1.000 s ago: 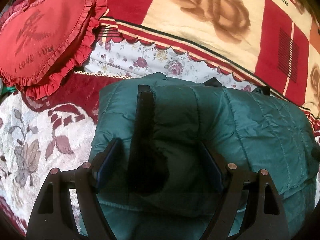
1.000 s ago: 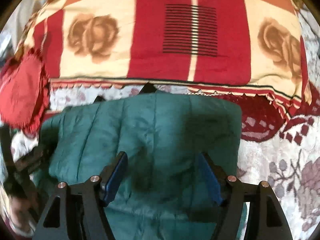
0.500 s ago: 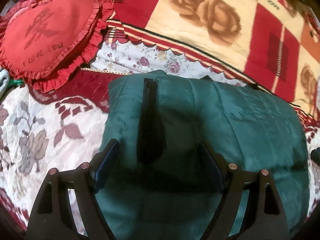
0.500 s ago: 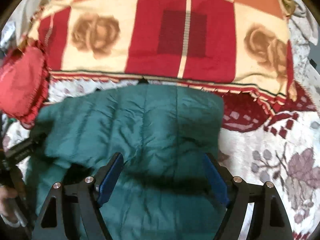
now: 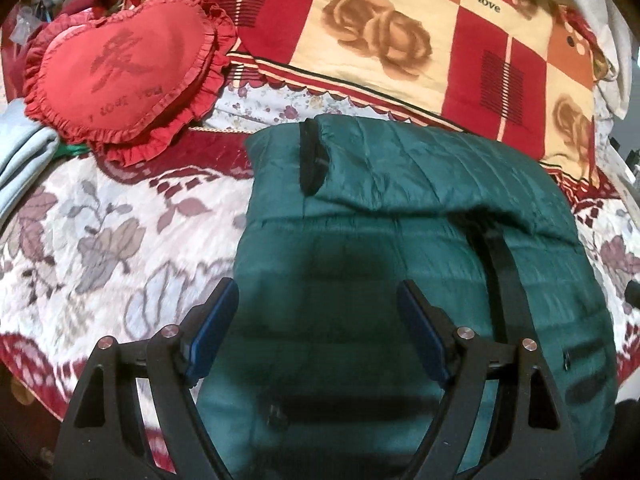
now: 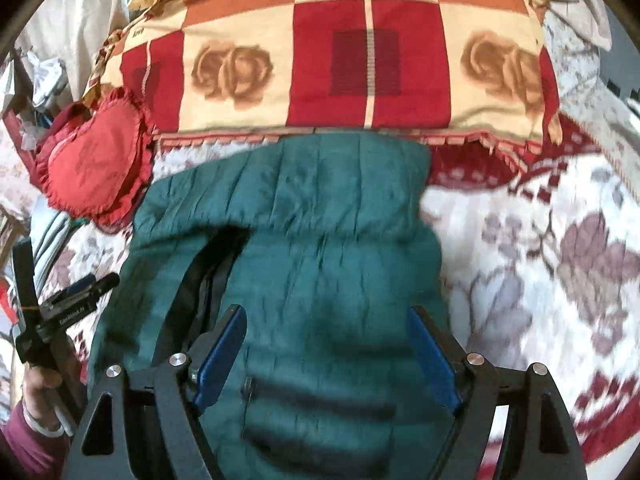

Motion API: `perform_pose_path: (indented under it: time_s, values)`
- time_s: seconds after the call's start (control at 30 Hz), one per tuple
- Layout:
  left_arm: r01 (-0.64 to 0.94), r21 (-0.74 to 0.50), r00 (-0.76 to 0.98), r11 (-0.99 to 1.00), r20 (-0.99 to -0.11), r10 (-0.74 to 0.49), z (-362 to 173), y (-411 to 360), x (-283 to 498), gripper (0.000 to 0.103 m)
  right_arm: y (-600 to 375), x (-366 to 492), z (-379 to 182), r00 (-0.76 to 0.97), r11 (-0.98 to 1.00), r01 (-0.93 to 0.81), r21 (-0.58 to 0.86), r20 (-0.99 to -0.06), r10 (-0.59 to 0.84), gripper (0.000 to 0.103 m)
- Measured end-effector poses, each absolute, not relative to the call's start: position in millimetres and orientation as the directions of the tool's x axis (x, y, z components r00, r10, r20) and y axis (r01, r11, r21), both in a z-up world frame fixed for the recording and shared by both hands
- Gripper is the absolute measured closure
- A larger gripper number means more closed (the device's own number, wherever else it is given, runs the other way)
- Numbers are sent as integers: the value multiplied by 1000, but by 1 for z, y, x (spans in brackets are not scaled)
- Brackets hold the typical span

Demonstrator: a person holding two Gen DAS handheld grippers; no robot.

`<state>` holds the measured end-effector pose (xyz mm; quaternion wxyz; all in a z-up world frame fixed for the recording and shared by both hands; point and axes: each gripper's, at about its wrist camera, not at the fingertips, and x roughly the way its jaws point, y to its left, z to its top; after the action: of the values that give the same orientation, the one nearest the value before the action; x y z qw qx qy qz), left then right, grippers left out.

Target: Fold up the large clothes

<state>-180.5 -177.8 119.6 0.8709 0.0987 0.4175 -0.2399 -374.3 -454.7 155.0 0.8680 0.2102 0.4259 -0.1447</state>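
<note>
A dark green quilted jacket (image 5: pixel 420 216) lies on the bed, its far part folded over towards me with a rounded edge across the middle; a black zipper band (image 5: pixel 312 156) shows on the fold. It fills the middle of the right wrist view (image 6: pixel 320 248). My left gripper (image 5: pixel 316 316) is open and empty above the jacket's near left part. My right gripper (image 6: pixel 324 344) is open and empty above its near part. The left gripper also shows at the left edge of the right wrist view (image 6: pixel 76 288), held in a hand.
A red heart-shaped cushion (image 5: pixel 120 64) lies at the back left. A red and cream rose-pattern blanket (image 5: pixel 400 32) lies folded behind the jacket. A floral bedspread (image 5: pixel 100 232) covers the bed. Light blue cloth (image 5: pixel 20 156) sits at the left edge.
Both grippers have pulled back and up from the jacket. More of the jacket's near part and the bed now show; the folded-over flap lies farther from the fingers.
</note>
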Motion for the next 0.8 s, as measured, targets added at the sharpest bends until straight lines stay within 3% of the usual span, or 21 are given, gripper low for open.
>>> perform_pose_path:
  time_s: [0.57,0.8]
  values:
    - [466,-77,501,881,-798,-334,108,-116,-244,21,-407,-437,124,557,875,430,223,-828,-62,24]
    - [461,-83,478,883,-816,-326,97,-106,-259,21,-392,-450,124,540,887,440,141,-830,-136,24]
